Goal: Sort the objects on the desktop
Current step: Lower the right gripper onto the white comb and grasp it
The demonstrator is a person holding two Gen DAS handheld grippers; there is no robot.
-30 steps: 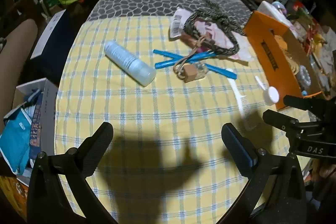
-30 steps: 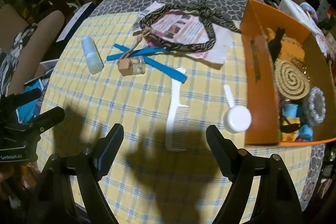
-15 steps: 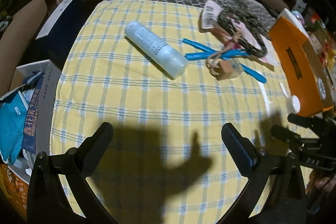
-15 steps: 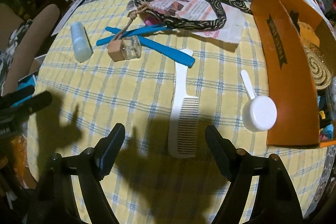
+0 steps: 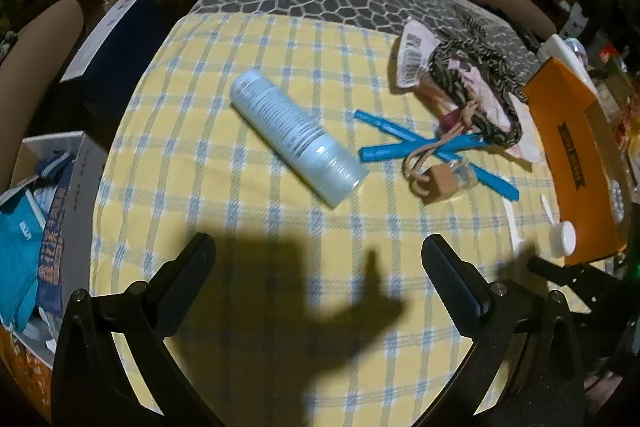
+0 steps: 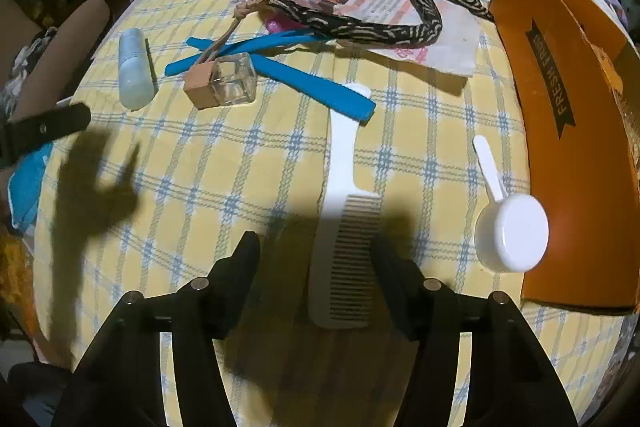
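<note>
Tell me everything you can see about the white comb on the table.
The white comb looks like plain plastic, with a long flat handle and a block of fine teeth on one side. It lies flat on the yellow checked tablecloth, handle pointing away, its tip next to or just under the end of a blue stick. The toothed end sits between the fingers of the open right claw, partly in shadow. Nothing grips it yet.

Two low, forward-facing wrist views over one shared checked tablecloth point(image 5: 248, 187).

Woven checked tablecloth point(image 6: 224, 187) under a smooth white plastic comb point(image 6: 344, 227).
</note>
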